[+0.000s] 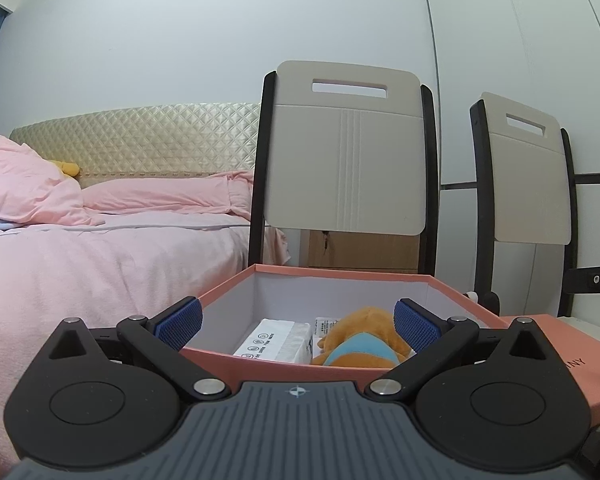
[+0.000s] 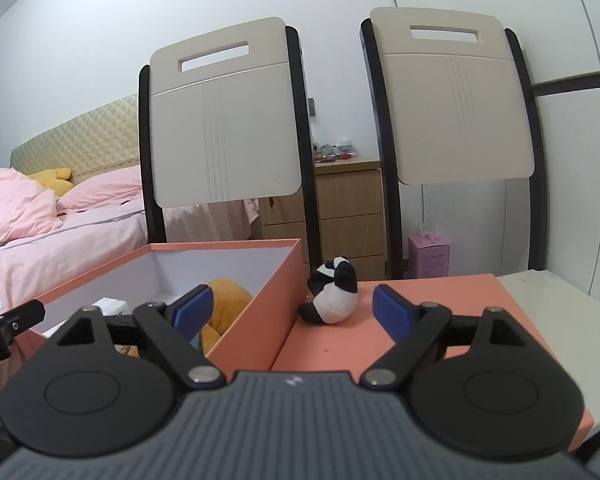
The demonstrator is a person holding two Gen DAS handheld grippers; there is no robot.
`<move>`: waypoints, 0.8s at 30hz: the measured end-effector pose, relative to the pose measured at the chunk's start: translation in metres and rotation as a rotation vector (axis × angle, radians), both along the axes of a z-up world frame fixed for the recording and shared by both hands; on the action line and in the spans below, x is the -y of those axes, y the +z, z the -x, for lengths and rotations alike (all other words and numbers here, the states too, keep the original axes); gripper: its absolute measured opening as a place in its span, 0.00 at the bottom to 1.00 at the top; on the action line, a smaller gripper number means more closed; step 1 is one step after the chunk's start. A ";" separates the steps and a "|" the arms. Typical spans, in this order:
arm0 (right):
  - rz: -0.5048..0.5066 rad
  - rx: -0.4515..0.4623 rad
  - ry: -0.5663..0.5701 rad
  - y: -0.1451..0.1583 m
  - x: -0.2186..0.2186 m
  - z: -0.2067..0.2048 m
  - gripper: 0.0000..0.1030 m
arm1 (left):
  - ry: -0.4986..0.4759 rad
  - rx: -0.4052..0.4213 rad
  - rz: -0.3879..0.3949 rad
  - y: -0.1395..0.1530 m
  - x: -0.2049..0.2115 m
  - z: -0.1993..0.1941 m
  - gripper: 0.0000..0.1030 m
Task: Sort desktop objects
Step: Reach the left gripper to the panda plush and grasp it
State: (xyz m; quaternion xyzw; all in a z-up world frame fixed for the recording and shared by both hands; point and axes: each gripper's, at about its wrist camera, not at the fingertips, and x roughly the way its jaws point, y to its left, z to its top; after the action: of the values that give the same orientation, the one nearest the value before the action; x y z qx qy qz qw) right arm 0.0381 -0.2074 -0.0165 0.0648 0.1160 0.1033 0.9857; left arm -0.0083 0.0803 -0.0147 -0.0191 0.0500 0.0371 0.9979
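The left gripper [image 1: 298,326] is spread wide and holds nothing, facing the open box [image 1: 340,276]. Between its fingers, inside the box, lie a tissue pack [image 1: 276,340] and an orange plush [image 1: 364,340], side by side. The right gripper [image 2: 292,308] is likewise spread and empty. Just ahead between its fingers, a panda [image 2: 334,292] sits on the lid [image 2: 440,292], beside the box's right wall.

Both the left gripper [image 1: 298,322] and the right gripper [image 2: 293,308] have black linkage arms with silver pivot screws. Their pads [image 1: 179,323] are textured blue, and the ribbed grey housings carry small white marks.
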 end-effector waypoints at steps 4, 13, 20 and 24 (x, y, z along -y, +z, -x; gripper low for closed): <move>0.018 0.013 0.010 -0.002 -0.006 0.003 0.92 | -0.002 0.000 0.000 0.000 0.001 0.001 1.00; 0.026 0.056 0.021 -0.001 -0.008 0.010 1.00 | -0.007 -0.006 -0.010 -0.001 0.002 0.000 1.00; 0.020 0.067 -0.002 -0.005 -0.004 0.009 1.00 | -0.007 -0.008 -0.011 0.000 0.002 -0.001 1.00; 0.015 0.072 -0.011 -0.008 -0.003 0.008 1.00 | -0.004 -0.008 -0.015 -0.001 0.003 -0.001 1.00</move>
State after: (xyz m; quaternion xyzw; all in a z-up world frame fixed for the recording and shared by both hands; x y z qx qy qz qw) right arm 0.0306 -0.2041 -0.0246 0.0542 0.0811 0.0995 0.9902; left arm -0.0069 0.0776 -0.0155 -0.0112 0.0539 0.0353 0.9979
